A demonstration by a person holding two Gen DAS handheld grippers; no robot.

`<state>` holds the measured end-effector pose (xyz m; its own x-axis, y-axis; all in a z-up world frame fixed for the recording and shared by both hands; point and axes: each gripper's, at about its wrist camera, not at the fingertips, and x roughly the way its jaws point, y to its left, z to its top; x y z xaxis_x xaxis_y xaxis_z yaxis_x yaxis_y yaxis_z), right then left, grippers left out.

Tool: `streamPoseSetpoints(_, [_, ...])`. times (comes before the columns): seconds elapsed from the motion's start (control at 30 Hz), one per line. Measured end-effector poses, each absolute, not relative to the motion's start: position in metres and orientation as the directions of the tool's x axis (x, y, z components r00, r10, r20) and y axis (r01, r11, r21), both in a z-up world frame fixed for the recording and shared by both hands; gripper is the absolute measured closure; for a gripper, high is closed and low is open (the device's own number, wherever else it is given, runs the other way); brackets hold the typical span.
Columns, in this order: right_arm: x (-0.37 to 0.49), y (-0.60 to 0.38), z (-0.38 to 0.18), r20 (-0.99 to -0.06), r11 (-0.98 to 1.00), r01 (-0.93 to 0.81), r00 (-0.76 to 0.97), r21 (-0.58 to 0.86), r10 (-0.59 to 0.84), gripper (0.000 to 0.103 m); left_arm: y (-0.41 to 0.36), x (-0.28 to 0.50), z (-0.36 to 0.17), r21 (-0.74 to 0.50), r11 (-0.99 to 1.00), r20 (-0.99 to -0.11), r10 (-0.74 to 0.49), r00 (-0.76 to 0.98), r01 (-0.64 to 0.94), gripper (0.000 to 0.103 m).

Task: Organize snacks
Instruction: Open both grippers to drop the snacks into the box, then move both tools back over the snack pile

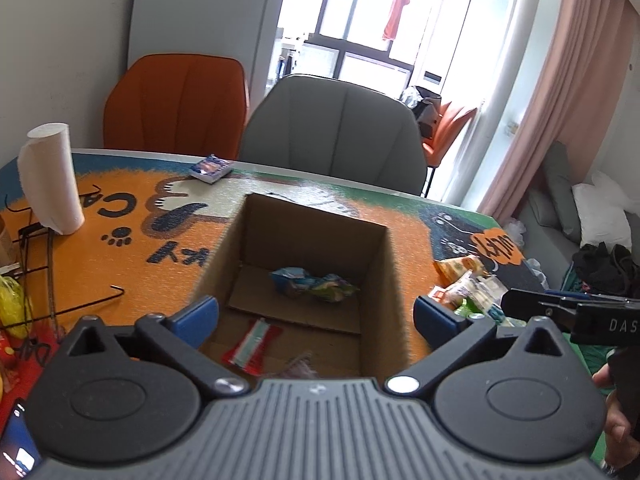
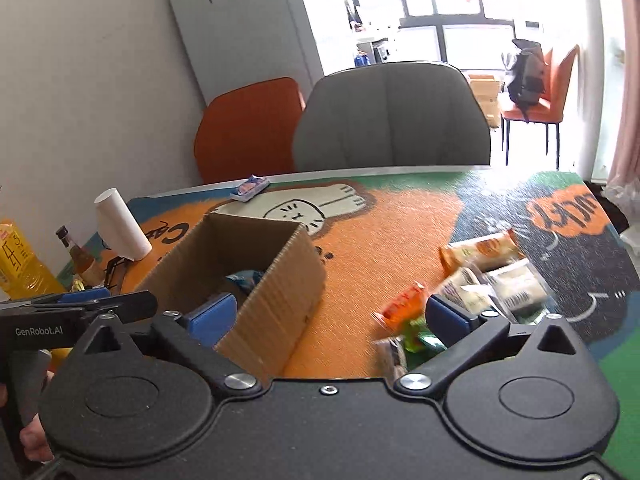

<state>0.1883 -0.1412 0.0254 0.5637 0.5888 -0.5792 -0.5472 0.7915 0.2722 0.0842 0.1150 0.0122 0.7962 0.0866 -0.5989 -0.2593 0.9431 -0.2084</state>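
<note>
An open cardboard box (image 1: pixel 380 264) stands on the cartoon-print table mat (image 1: pixel 120 264). Inside lie a blue-green snack packet (image 1: pixel 314 284), a red-and-white packet (image 1: pixel 252 344) and a pale packet at the near wall. My left gripper (image 1: pixel 316 318) hangs open over the box's near side with nothing between its fingers. My right gripper (image 2: pixel 330 316) is open too, straddling the box's (image 2: pixel 276 288) right wall, empty. To its right lies a pile of snack packets (image 2: pixel 480 276), among them an orange one (image 2: pixel 402 304) and a green one. That pile also shows in the left wrist view, as snacks (image 1: pixel 466 284).
A paper towel roll (image 1: pixel 50 178) stands at the left, with a wire rack (image 1: pixel 44 280) and bottles (image 2: pixel 20 258) near it. A small blue packet (image 1: pixel 212 169) lies at the far table edge. A grey chair (image 1: pixel 336 128) and an orange chair (image 1: pixel 176 100) stand behind the table.
</note>
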Motion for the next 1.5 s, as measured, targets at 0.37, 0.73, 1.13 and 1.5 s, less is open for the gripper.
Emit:
streamPoseSetpoints(0.37, [0.186,-0.184,0.013,-0.583,0.820,-0.495,0.588,0.289,0.561,0.000,0.070,0.087,0.012,-0.197,0.961,-0.599,0.040,0.800,-0.195,0.000])
streamPoseSetpoints(0.73, [0.186,-0.223,0.002,-0.591,0.841,-0.449,0.604,0.303,0.535,0.000,0.032,0.096,0.006,-0.182,0.971,-0.619,0.008,0.785,-0.154,0.000])
streamPoseSetpoints(1.13, [0.190,-0.253,-0.011,-0.602,0.860,-0.397,0.616,0.320,0.508,0.000,0.001,0.104,-0.001,-0.177,0.979,-0.612,-0.032,0.790,-0.097,0.000])
streamPoseSetpoints(1.5, [0.195,-0.270,-0.022,-0.615,0.872,-0.368,0.618,0.324,0.489,0.000,-0.015,0.113,-0.015,-0.195,0.978,-0.612,-0.066,0.788,-0.069,0.000])
